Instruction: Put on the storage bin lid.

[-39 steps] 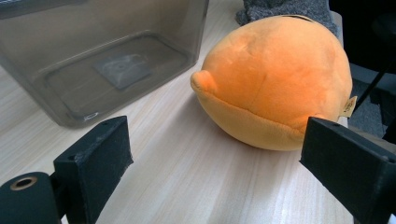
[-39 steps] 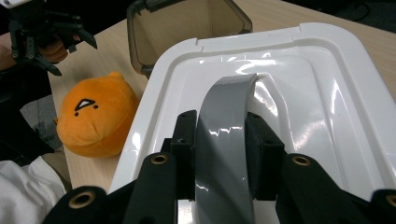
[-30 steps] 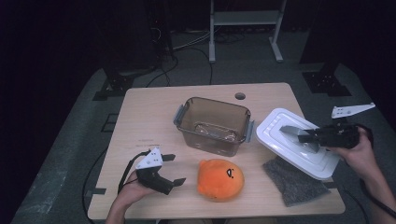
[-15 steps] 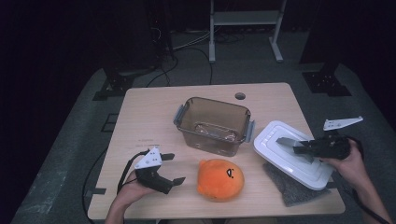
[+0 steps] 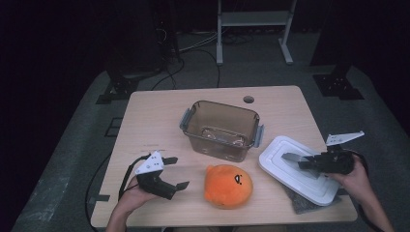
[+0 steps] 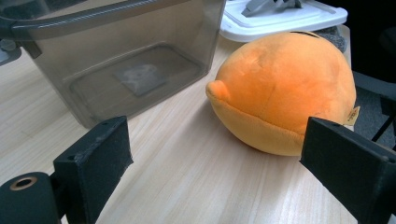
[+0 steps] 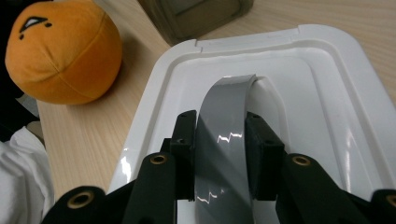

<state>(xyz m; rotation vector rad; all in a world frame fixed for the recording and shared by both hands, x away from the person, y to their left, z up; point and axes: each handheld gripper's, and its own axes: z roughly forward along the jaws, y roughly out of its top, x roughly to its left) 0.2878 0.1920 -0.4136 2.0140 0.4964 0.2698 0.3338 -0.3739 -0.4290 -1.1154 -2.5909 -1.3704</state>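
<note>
A white plastic lid [image 5: 276,159] lies at the table's right over a grey cloth [image 5: 300,206]. My right gripper [image 5: 303,163] is shut on the grey strap handle [image 7: 224,116] that arches from the middle of the lid [image 7: 336,116], one jaw pressing each side. An orange plush ball [image 5: 227,186] with a small face sits near the front edge. To its left my left gripper [image 5: 180,171] rests in the hand, open, its jaws pointing at the plush [image 6: 285,88] with nothing between them. Behind stands a clear brown container [image 5: 220,142], which looks empty.
The container [image 6: 116,60] has grey latches at both ends. A round cable hole [image 5: 248,99] sits near the table's far edge. A metal rack and cables stand on the dark floor beyond the table. Bare wood lies left of the container.
My right gripper has come down and toward the front of the table with the lid, which now sits lower over the grey cloth. The left gripper has stayed put.
</note>
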